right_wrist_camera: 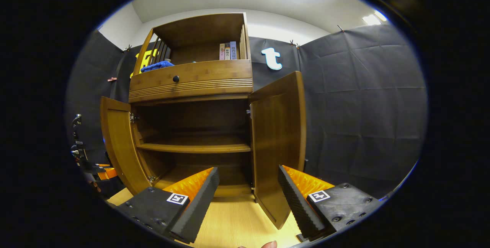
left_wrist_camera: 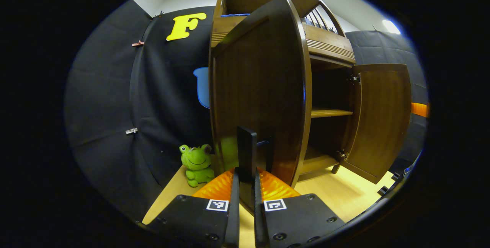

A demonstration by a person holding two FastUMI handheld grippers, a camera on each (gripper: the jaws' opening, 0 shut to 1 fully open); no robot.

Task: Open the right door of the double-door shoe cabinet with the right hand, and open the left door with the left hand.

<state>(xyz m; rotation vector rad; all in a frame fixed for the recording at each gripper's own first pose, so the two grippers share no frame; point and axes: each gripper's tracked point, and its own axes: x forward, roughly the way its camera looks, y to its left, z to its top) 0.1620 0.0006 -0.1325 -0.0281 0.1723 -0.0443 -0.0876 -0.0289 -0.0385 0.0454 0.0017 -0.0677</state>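
The brown wooden shoe cabinet (right_wrist_camera: pixel 191 79) stands against the booth wall with both doors swung outward. In the left gripper view, the left door (left_wrist_camera: pixel 260 87) stands edge-on close in front of me. My left gripper (left_wrist_camera: pixel 247 173) is shut on its dark upright handle (left_wrist_camera: pixel 247 144). The right door (left_wrist_camera: pixel 383 118) hangs open farther off. In the right gripper view, the right gripper (right_wrist_camera: pixel 249 179) is open and holds nothing, low before the cabinet. The right door (right_wrist_camera: pixel 277 141) stands just behind its right finger, and the left door (right_wrist_camera: pixel 118 144) is at the far left.
A green frog plush (left_wrist_camera: pixel 197 163) sits on the pale wooden floor (left_wrist_camera: pixel 344 198) left of the cabinet. Inside are bare shelves (right_wrist_camera: pixel 193 147). Above the drawer knob (right_wrist_camera: pixel 175 78), the top shelf holds a blue cloth (right_wrist_camera: pixel 157 65) and books (right_wrist_camera: pixel 227 51). A fingertip (right_wrist_camera: pixel 268 245) shows at the bottom edge.
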